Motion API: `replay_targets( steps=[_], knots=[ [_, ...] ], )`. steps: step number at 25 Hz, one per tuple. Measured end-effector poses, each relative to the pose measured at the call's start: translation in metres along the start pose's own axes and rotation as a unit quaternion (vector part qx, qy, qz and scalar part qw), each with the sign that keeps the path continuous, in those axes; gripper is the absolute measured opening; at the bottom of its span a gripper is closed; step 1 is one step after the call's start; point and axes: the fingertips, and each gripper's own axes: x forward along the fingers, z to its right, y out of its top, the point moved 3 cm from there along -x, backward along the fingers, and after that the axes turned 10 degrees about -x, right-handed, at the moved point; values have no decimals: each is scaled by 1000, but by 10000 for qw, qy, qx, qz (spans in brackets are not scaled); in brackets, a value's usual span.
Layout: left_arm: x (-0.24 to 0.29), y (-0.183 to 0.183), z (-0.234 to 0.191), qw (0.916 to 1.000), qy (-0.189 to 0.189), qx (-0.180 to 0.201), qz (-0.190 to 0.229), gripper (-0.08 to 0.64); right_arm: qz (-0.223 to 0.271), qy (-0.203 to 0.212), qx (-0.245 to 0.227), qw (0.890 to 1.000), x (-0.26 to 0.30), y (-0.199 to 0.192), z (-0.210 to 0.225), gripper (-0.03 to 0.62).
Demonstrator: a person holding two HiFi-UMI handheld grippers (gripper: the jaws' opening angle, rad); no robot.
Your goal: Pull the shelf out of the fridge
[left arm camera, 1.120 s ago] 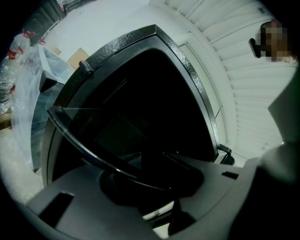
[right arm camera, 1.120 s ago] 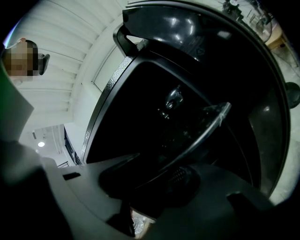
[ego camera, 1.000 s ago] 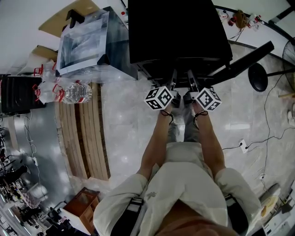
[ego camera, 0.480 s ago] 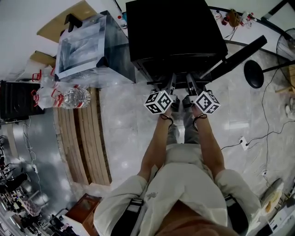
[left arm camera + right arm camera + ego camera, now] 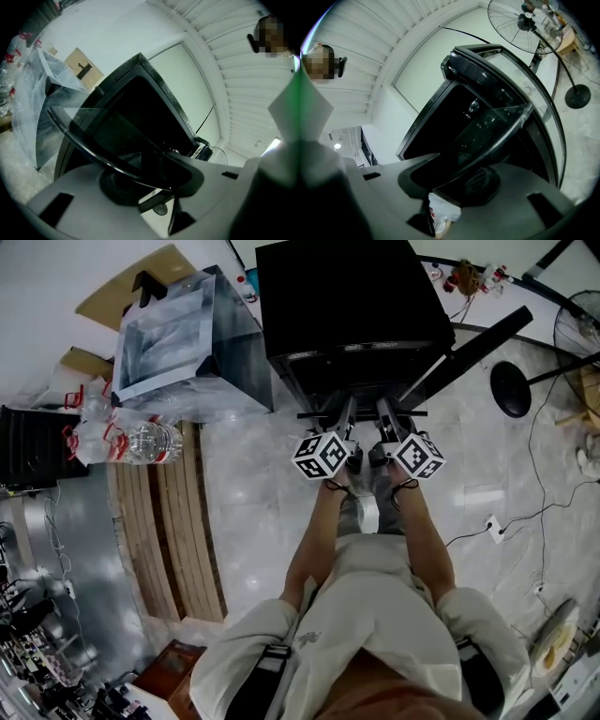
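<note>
Cream short-sleeved shirt (image 5: pixel 375 606) — dark straps (image 5: pixel 265 669)

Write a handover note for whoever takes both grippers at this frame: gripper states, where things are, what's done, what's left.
Left gripper: shut on the front rim of the glass shelf.
Right gripper: shut on the same rim, beside the left.
Fridge: black, straight ahead, door swung open to the right.
Done: door open, both grips set; the shelf's front edge appears drawn forward of the opening.
Left to do: pull level and evenly until the shelf clears the fridge; how much remains inside is not visible.
</note>
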Motion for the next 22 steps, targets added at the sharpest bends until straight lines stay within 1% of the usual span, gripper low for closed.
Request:
replay_targets(
  steps=[11,16,22],
  knots=[
    [-30,-16,13,9999,112,5,30,149,-106,77,141,9998,-32,-6,-8,118],
    [-45,-25,27,9997,198,46,149,149,-173,228,168,9994,-50,-3,-11,118],
    [-69,-36,44,9993,192,87,306,149,-251,434,150,9986,-77,0,-20,117]
  ],
)
